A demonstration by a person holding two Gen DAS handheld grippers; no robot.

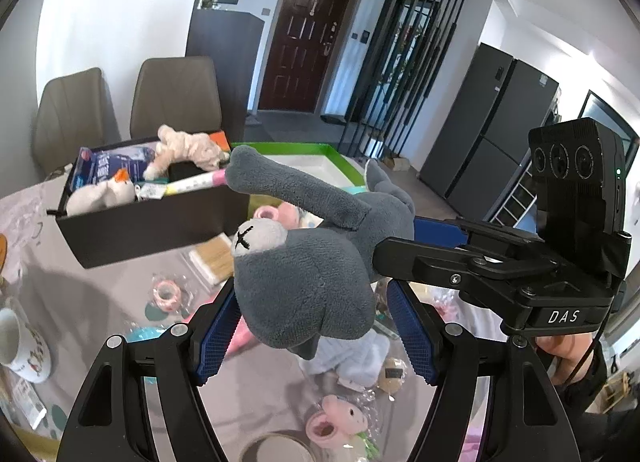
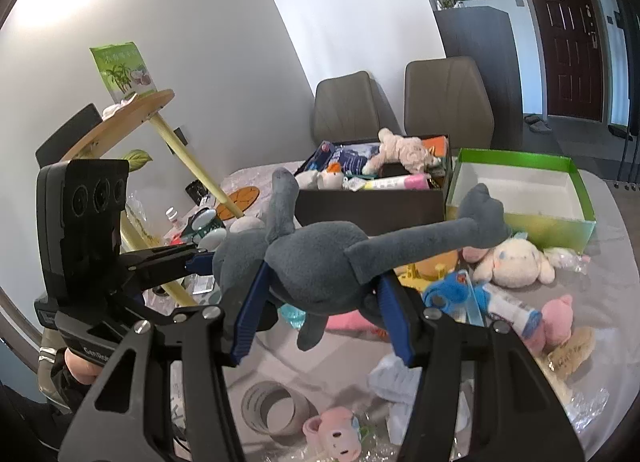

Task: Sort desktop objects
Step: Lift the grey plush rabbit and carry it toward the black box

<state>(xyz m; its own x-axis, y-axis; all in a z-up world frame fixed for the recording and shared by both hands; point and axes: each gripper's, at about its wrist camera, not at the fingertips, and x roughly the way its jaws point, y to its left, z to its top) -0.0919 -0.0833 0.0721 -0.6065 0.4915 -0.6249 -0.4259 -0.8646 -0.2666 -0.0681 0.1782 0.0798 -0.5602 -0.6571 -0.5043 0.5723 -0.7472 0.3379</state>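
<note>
**Grey plush held aloft by both grippers, delivery to a box pending**

Step in hand: transfer. The grey plush [image 1: 304,274] is clear of the table [image 1: 120,302], carried in the air between the two tools, in front of the black box [image 1: 152,222] and the green box [image 2: 520,198].

Left gripper [image 1: 316,326]: its blue pads bracket the head end. One pad presses the toy; contact at the other is less plain, so I judge it clamped on the plush rather than certain. Right gripper [image 2: 324,314]: jaws closed on the body, both pads bearing on the fabric.

Condition of the item: soft grey fleece, pale muzzle with a stitched black cross, long limp limbs. One limb juts toward the black box, another toward the green box. It sags where unsupported.

Destination: the black box already holds plush toys and packets; the green box appears bare inside. I judge the black box the likelier place.

Next move calls for: carrying the toy over the chosen rim, keeping the dangling limbs clear of the wall, and both grippers letting go together so it falls inside.
</note>
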